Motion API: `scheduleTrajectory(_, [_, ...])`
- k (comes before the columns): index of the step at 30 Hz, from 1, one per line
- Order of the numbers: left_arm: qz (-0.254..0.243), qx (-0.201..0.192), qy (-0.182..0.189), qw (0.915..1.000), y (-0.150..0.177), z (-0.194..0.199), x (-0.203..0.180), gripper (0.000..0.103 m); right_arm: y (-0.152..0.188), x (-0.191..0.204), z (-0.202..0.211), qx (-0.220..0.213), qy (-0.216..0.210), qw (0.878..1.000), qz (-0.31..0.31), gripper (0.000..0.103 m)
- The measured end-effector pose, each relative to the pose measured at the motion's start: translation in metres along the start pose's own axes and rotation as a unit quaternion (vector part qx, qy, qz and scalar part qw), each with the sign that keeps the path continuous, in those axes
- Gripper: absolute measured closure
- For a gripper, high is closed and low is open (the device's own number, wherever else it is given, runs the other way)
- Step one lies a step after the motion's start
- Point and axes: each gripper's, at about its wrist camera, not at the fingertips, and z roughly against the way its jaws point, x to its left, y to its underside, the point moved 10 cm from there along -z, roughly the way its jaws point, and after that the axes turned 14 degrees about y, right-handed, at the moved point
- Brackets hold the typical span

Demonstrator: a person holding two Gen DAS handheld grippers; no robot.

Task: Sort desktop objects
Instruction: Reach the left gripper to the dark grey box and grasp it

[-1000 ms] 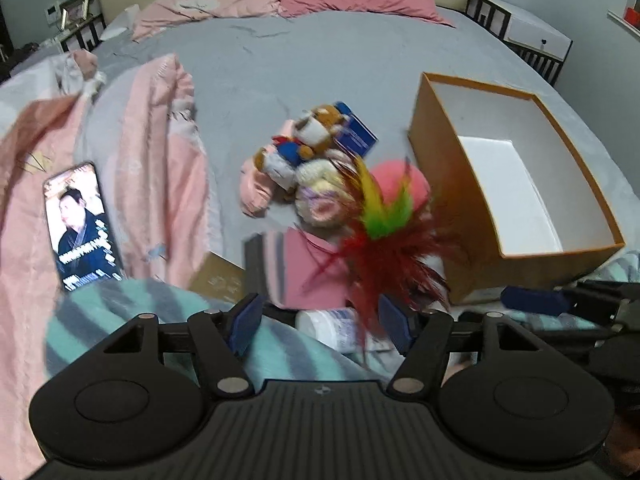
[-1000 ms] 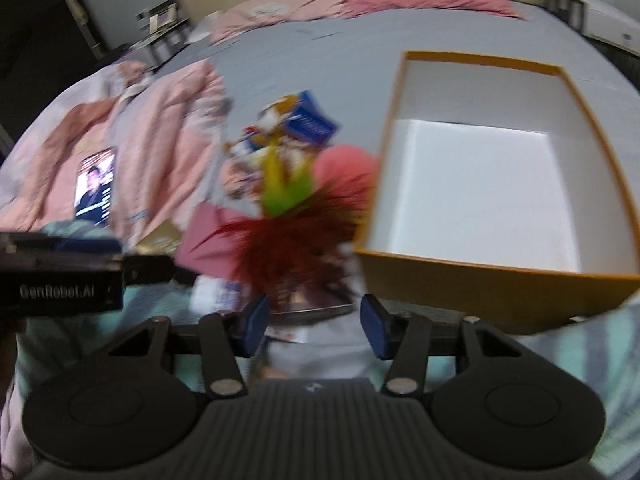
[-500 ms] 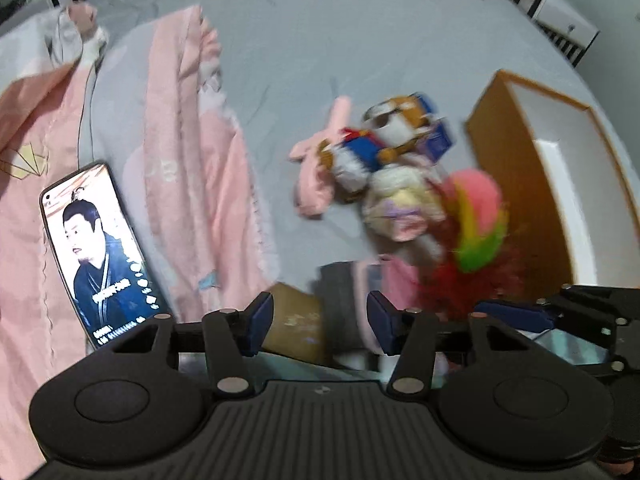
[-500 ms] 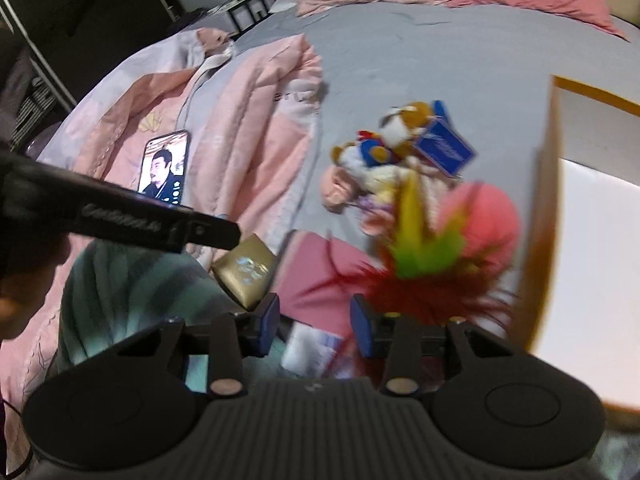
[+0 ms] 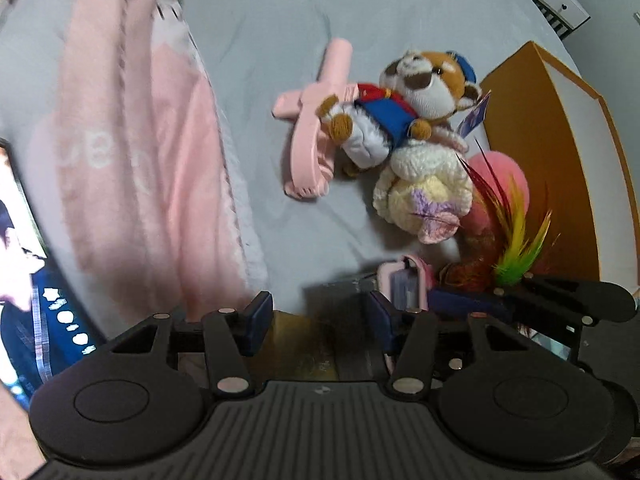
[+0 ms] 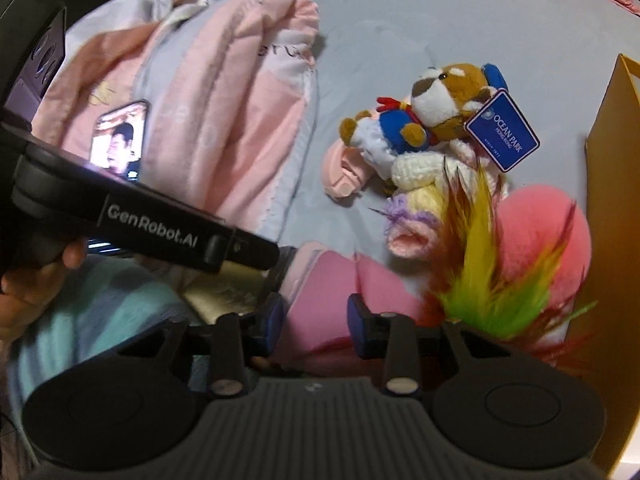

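Black hand-held gripper point(image 6: 314, 322), blue pads point(image 6: 276, 320)

— The phone point(image 5: 24, 276) runs off the left edge in the left wrist view, and the orange box point(image 6: 612, 208) is cut by the right edge in the right one.

— What's that gold thing point(image 5: 298, 336) under the left gripper point(image 5: 318, 322)?

— Can't tell; it's blurred and half covered. The pink quilt point(image 5: 132, 152) is smeared too.

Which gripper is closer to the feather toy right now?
Right. The right gripper sits just beside the feather toy, whose feathers rise next to its finger. The left gripper hovers farther off, over a gold box.
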Motion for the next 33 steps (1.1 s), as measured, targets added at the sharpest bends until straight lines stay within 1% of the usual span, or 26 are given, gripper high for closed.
scheduleTrajectory(1, [0.000, 0.000, 0.002, 1.0000, -0.001, -0.001, 0.000, 0.042, -0.001, -0.001, -0.001, 0.002, 0.000, 1.000, -0.001, 0.061])
scheduleTrajectory(2, [0.001, -0.001, 0.006, 1.0000, -0.002, -0.001, 0.000, 0.042, -0.002, -0.003, -0.002, 0.004, 0.000, 1.000, -0.003, 0.063])
scheduleTrajectory(4, [0.001, 0.001, 0.020, 0.9998, -0.004, -0.003, -0.002, 0.042, -0.002, -0.008, 0.001, 0.008, -0.009, 1.000, -0.015, 0.069])
scheduleTrajectory(6, [0.005, 0.002, 0.036, 0.9993, -0.006, -0.006, -0.005, 0.042, -0.001, -0.012, 0.006, 0.011, -0.013, 1.000, -0.021, 0.078])
scheduleTrajectory(9, [-0.001, 0.003, 0.050, 0.9988, -0.008, -0.008, -0.013, 0.042, 0.001, -0.021, 0.018, 0.005, -0.004, 1.000, -0.020, 0.084])
scheduleTrajectory(12, [-0.008, 0.005, 0.064, 0.9979, -0.006, -0.015, -0.025, 0.042, 0.005, -0.032, 0.026, 0.001, 0.007, 1.000, -0.023, 0.085])
scheduleTrajectory(15, [-0.005, 0.016, 0.076, 0.9969, -0.003, -0.020, -0.034, 0.042, 0.008, -0.042, 0.031, 0.001, 0.007, 0.999, -0.038, 0.086])
scheduleTrajectory(18, [0.001, 0.024, 0.074, 0.9970, 0.000, -0.026, -0.037, 0.042, 0.011, -0.048, 0.034, 0.000, 0.007, 0.999, -0.045, 0.086])
scheduleTrajectory(22, [0.023, 0.038, 0.077, 0.9961, 0.010, -0.033, -0.037, 0.047, 0.016, -0.058, 0.037, -0.003, 0.014, 0.999, -0.053, 0.086])
scheduleTrajectory(24, [0.025, 0.042, 0.075, 0.9960, 0.012, -0.037, -0.041, 0.054, 0.018, -0.061, 0.038, -0.002, 0.009, 0.998, -0.060, 0.085])
scheduleTrajectory(25, [0.028, 0.041, 0.073, 0.9961, 0.012, -0.039, -0.043, 0.060, 0.019, -0.063, 0.039, -0.002, 0.007, 0.998, -0.064, 0.085])
scheduleTrajectory(27, [0.032, 0.036, 0.064, 0.9968, 0.012, -0.041, -0.046, 0.060, 0.019, -0.064, 0.039, -0.002, 0.004, 0.998, -0.068, 0.085])
scheduleTrajectory(29, [0.025, 0.023, 0.053, 0.9980, 0.011, -0.041, -0.052, 0.060, 0.020, -0.064, 0.039, -0.002, -0.001, 0.997, -0.074, 0.085])
scheduleTrajectory(33, [0.017, 0.001, 0.042, 0.9990, 0.014, -0.039, -0.062, 0.060, 0.020, -0.067, 0.038, 0.004, -0.016, 0.995, -0.094, 0.085])
